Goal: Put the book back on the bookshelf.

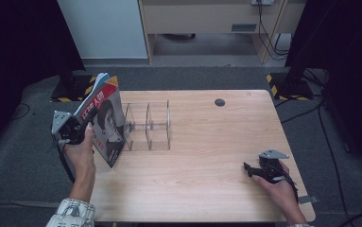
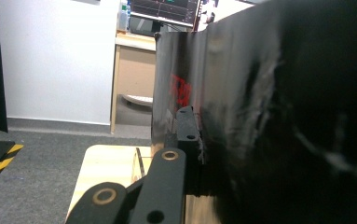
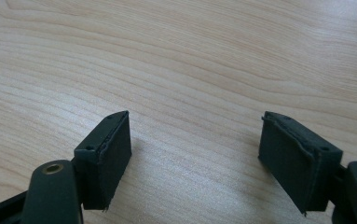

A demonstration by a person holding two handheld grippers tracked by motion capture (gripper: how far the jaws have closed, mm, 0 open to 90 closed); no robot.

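A magazine with a red-and-black cover stands upright over the table's left edge, with my left gripper shut on its left side. In the left gripper view the dark cover rises right beside the jaw, red print on it. Just right of the magazine stands a clear acrylic rack with upright dividers. My right gripper rests low over the table's front right part, its jaws open. In the right gripper view its fingertips stand wide apart over bare wood with nothing between them.
The wooden table has a round cable hole near its back edge. Grey carpet surrounds it, with black stands on hazard-striped bases at the back corners. A wall and wooden furniture lie beyond.
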